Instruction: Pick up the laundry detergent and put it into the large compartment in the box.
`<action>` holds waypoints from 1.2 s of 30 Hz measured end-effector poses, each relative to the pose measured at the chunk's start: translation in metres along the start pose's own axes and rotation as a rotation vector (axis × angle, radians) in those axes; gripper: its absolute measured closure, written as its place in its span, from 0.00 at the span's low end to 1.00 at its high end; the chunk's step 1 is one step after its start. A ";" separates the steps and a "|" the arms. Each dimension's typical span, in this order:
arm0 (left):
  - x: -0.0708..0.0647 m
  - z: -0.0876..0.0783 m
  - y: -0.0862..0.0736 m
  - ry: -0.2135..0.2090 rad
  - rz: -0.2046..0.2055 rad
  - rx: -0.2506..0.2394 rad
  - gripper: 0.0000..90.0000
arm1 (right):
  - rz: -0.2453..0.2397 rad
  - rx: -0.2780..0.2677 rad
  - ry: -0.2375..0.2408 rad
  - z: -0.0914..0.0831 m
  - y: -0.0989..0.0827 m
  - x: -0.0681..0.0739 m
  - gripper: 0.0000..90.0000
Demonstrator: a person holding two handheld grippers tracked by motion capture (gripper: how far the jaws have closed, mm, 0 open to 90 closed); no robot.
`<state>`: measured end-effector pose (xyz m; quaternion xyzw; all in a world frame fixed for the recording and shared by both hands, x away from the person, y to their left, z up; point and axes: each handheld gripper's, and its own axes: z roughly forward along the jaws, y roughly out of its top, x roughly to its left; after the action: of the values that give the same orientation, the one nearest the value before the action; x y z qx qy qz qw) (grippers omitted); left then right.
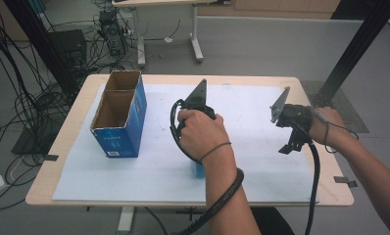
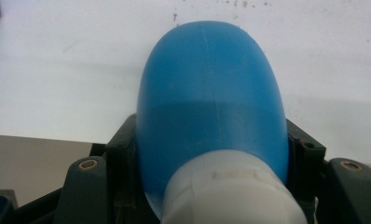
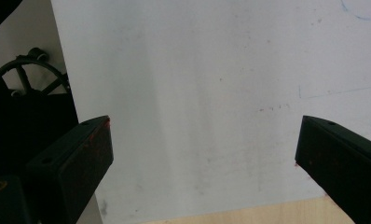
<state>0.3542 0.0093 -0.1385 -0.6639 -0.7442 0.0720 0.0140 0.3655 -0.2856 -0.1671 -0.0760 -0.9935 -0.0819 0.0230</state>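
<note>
In the left gripper view a blue bottle (image 2: 211, 102) with a white cap (image 2: 230, 191) sits clamped between the two black jaws, which press against its flanks, its rounded blue end pointing away over the white sheet (image 2: 58, 70); the cap end lies nearest the camera. The high view gives far less of it: there just a sliver of the blue bottle (image 1: 199, 170) peeks out beneath the person's left hand (image 1: 200, 132), on the white sheet well to the right of the open blue cardboard box (image 1: 119, 115) that stands at the left part of the bench (image 1: 60, 142). That same view shows the left gripper (image 1: 199, 161) held in a fist from above, pointing down toward the sheet, its grey three-cornered plate standing up behind the knuckles and its thick black cable looping along the forearm, which comes in from the bottom edge. The right gripper (image 1: 287, 147) hangs farther still from the box, near the bench's right edge, the right hand (image 1: 325, 127) wrapped around it with the wrist bent and the forearm entering from the lower right corner; it points down at the sheet. The right gripper view settles its state: the jaws stand wide apart with nothing between them, above bare white sheet, with a strip of the bench's wooden edge at the bottom.
</note>
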 end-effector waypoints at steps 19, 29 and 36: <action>0.024 -0.084 -0.015 -0.008 0.199 -0.036 0.41 | 0.059 0.057 -0.045 -0.014 0.031 0.007 0.04; 0.041 -0.125 -0.022 -0.010 0.296 -0.057 0.41 | 0.092 0.082 -0.069 -0.014 0.046 0.008 0.05; 0.042 -0.152 -0.026 0.004 0.340 -0.072 0.41 | 0.106 0.077 -0.087 -0.020 0.051 0.013 0.05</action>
<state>0.3409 0.0610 0.0118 -0.7804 -0.6233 0.0455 -0.0208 0.3612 -0.2375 -0.1390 -0.1309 -0.9905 -0.0391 -0.0131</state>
